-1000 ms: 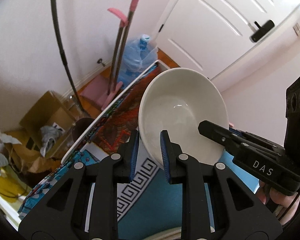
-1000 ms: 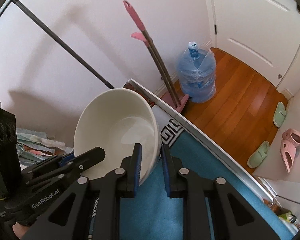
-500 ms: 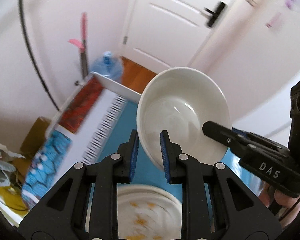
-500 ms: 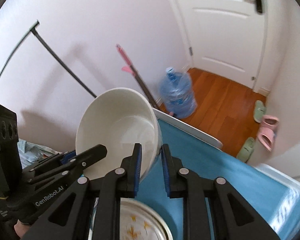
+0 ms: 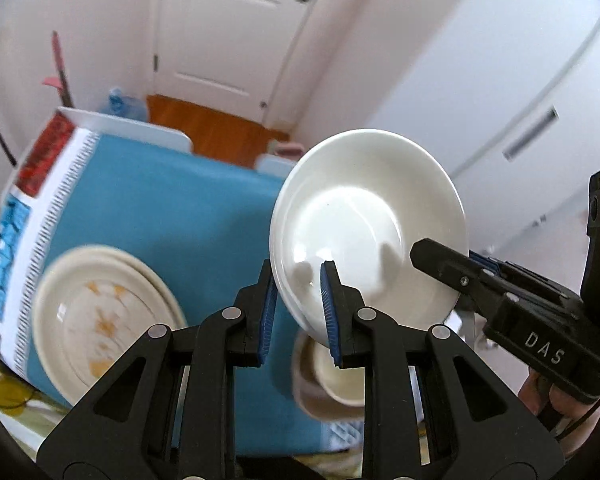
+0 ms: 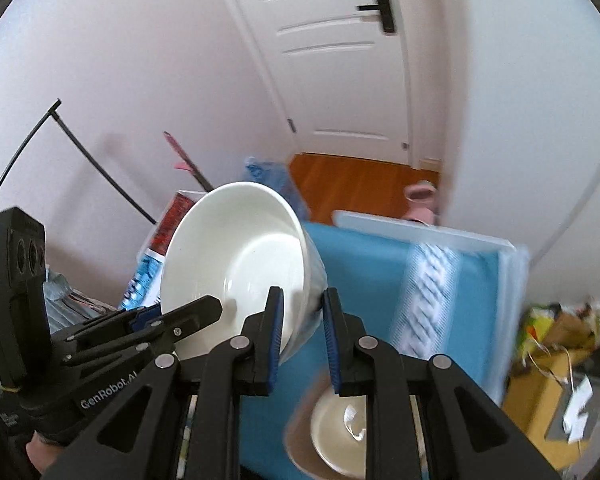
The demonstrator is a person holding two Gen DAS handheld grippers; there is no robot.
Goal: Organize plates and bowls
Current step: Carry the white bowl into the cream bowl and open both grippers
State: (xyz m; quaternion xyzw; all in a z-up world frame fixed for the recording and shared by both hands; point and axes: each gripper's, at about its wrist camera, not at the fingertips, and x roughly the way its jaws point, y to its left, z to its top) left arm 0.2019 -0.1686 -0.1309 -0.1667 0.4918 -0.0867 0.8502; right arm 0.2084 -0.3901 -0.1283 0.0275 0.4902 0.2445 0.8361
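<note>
Both grippers hold one white bowl (image 5: pixel 364 224) in the air above the blue tablecloth (image 5: pixel 160 204). My left gripper (image 5: pixel 298 312) is shut on its near rim. My right gripper (image 6: pixel 302 332) is shut on the opposite rim of the bowl (image 6: pixel 236 256); it also shows in the left wrist view (image 5: pixel 452 268). Below lie a stack of cream plates with yellow marks (image 5: pixel 100 320) at the left and a brown bowl with a cream bowl nested inside (image 5: pixel 332 380), also in the right wrist view (image 6: pixel 336 436).
The table's white far edge (image 6: pixel 420 232) faces a wooden floor and a white door (image 6: pixel 340 60). A blue water jug (image 5: pixel 124 104) and pink-handled mops (image 5: pixel 60 68) stand by the wall. Cardboard boxes and clutter (image 6: pixel 560 360) sit at the right.
Both grippers have swung the bowl to the right and tipped down over the table. The plate stack and the nested bowls have come into view beneath it.
</note>
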